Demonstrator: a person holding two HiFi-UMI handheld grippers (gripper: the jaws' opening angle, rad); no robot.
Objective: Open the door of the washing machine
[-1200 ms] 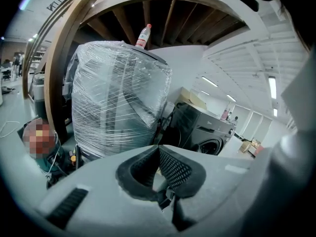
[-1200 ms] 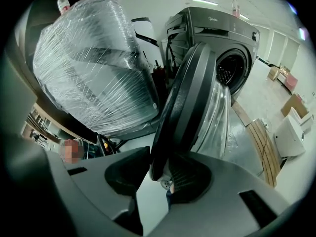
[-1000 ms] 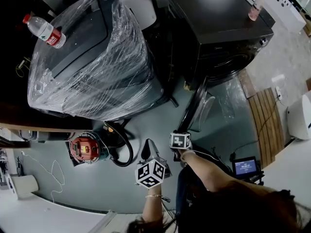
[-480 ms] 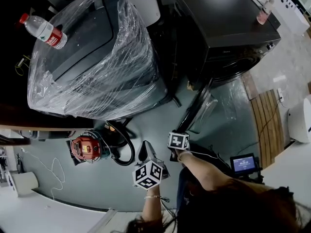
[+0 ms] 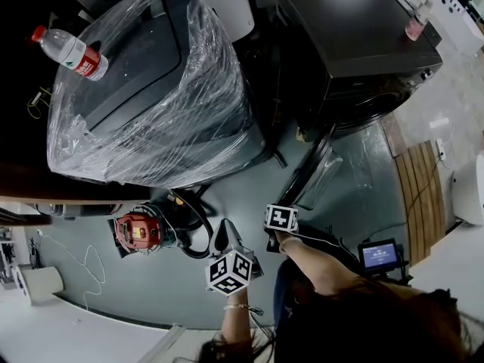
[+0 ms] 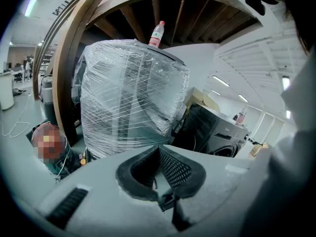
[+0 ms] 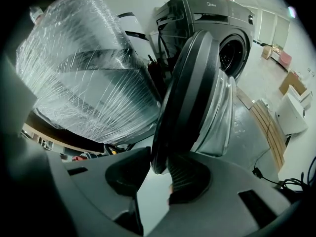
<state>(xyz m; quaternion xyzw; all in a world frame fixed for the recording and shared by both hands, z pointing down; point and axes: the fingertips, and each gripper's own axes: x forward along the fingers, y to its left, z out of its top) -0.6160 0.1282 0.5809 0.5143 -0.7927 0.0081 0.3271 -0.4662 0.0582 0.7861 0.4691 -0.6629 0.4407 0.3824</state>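
Setting: grey workshop floor (image 5: 113,293) seen from above, with appliances along its far side and a red tool (image 5: 140,231) and loose cables nearer the person
Washer: dark front-loader (image 5: 355,29) at upper right of the head view, its drum mouth facing the open floor, with a pink bottle (image 5: 418,23) on its top
Door: the door (image 5: 306,169) is swung well out from the washer's front and shows edge-on in the head view; hinge end at the machine, free rim toward the person, glass bowl bulging to the right
Neighbour: wrapped unit (image 5: 151,89) just left of the washer, a water bottle (image 5: 72,51) lying on top
Right gripper: the right gripper (image 7: 159,158) points steeply down at the door's free rim; its jaws are wide apart and have just been closing a little; the lowest part of the rim stands between them, close to both pads, but no squeeze on it can be made out
Left gripper: the left gripper (image 6: 158,149) sits beside the right one, aimed toward the wrapped unit; jaws drawn together, nothing between them
Step in hand: judged to be the end of the swing, as the latch is free, the door stands wide and the opening looks largely done
Next move: judged to call for one of two things: a further push of the rim outward along its arc if a fuller opening is wanted, or drawing the right gripper straight back off the rim without knocking the door toward the drum; the left gripper has no part in either
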